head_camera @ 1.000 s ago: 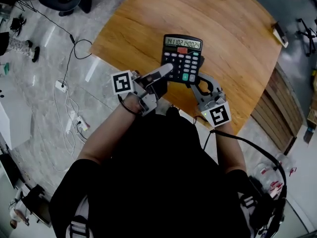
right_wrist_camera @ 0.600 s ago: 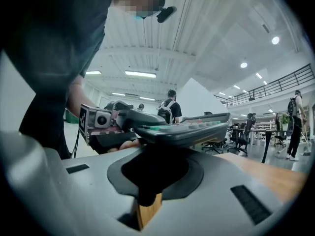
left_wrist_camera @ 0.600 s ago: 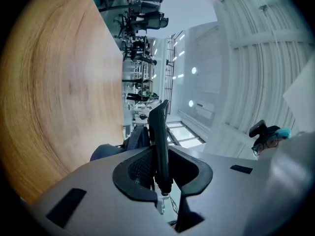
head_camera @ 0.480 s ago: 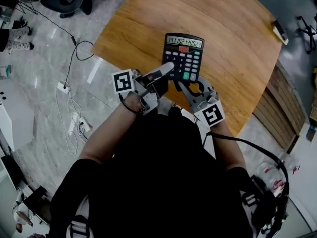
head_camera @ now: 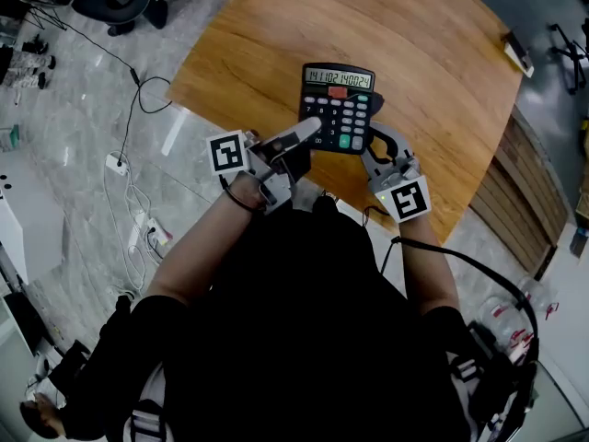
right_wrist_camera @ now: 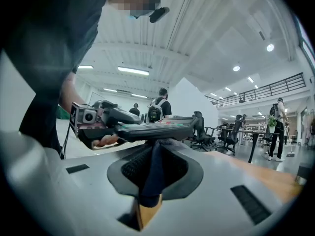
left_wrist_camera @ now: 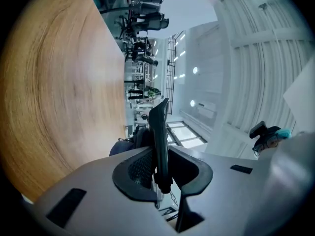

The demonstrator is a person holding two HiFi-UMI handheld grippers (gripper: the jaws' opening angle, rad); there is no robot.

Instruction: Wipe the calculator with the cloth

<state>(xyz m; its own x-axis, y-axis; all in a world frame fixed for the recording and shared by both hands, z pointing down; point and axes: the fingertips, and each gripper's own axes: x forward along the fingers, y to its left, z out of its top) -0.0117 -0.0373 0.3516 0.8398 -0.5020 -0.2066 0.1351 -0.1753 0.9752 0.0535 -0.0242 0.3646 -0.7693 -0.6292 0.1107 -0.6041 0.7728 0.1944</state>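
One digit-filled calculator in left gripper, cloth in right gripper.

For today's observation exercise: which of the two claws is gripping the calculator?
The left claw: its jaws clamp the calculator by its edge, while the right claw pinches a dark cloth instead.

Readable: one row of digits on the calculator, and coded markers.
The calculator display, at the end farthest from both pairs of jaws, reads about 141102140024; the key legends are too small to read. Behind their jaws, the left gripper and the right gripper each bear a black-and-white square marker.
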